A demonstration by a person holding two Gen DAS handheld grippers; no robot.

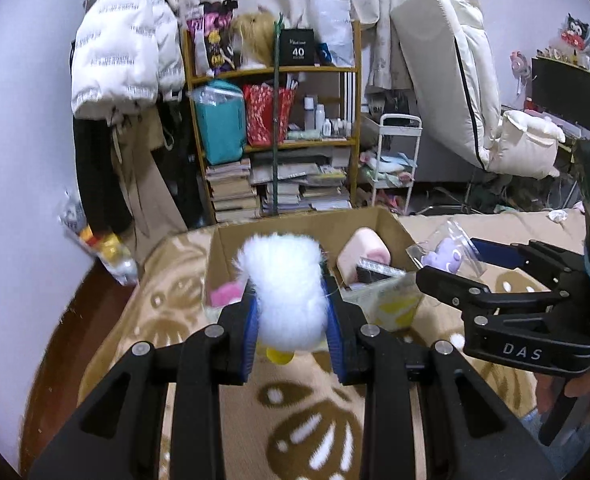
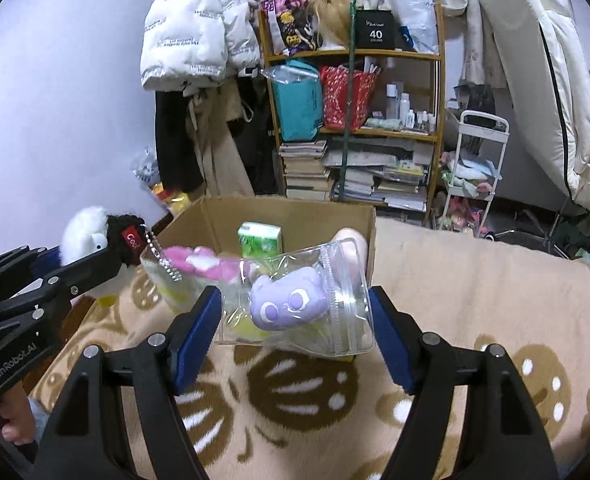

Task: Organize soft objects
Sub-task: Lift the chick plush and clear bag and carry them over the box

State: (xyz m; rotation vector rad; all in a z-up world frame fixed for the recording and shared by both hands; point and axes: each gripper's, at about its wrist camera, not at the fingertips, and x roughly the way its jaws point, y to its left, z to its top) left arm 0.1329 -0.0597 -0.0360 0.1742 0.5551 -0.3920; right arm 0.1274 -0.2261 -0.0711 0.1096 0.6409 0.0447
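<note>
Cluttered bedroom, patterned blanket [image 2: 455, 300] underfoot. Left gripper [image 1: 291, 344] clamped on white fluffy toy [image 1: 289, 292], right gripper [image 2: 295, 332] pinching bagged purple plush [image 2: 289, 298]; both carried toward cardboard box [image 2: 295, 210], presumably for dropping in.

A fluffy white plush [image 1: 289, 292] with yellow feet is hanging just in front of the open cardboard box [image 2: 295, 216]. A purple plush sealed in a clear zip bag [image 2: 295, 300] is hovering nearby, above the box's near edge.
</note>
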